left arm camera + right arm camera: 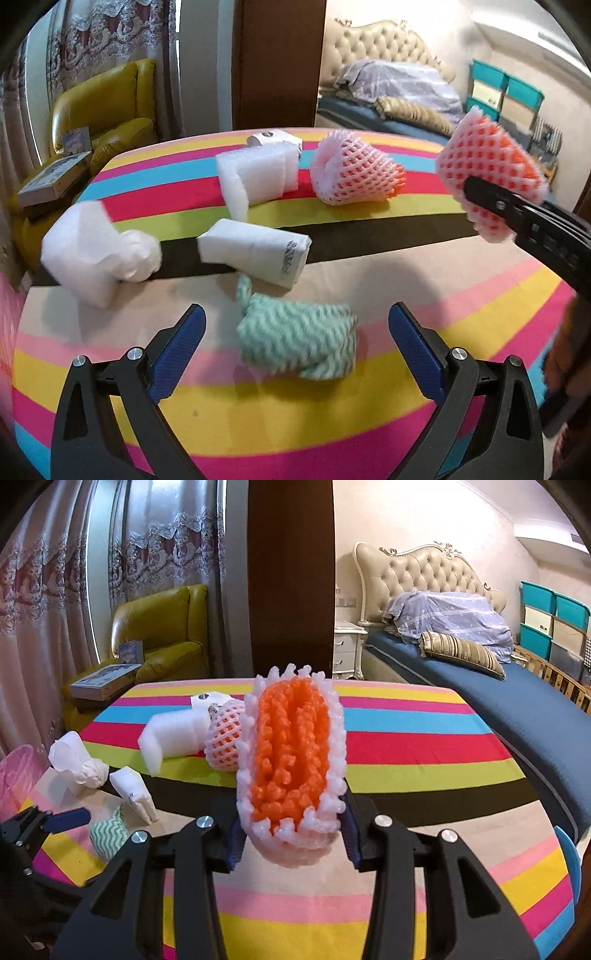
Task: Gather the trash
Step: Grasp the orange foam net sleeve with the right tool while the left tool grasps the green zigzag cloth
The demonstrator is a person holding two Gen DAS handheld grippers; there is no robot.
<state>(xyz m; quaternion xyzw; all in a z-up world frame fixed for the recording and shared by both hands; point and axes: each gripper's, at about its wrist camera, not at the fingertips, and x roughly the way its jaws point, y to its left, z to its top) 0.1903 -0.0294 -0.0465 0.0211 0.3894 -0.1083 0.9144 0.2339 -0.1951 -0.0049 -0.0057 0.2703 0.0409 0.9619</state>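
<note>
Right tool (291,834) clamping squashed pink-and-orange foam net sleeve (291,760); left tool (297,325) wide.

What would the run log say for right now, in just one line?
right tool: shut on foam net, lifted off table | left tool: open above green cloth | second net, white foam: on table

Left wrist view: a cloth (297,341) lies on the counter (258,424) between the left gripper's (297,349) fingers. Behind it lies a tissue pack (255,253), a wad of wrap (96,251) to its left. Farther back, a foam sheet (255,179) lies left of a net sleeve (356,171). A second net sleeve (487,166) sits raised at right.
</note>
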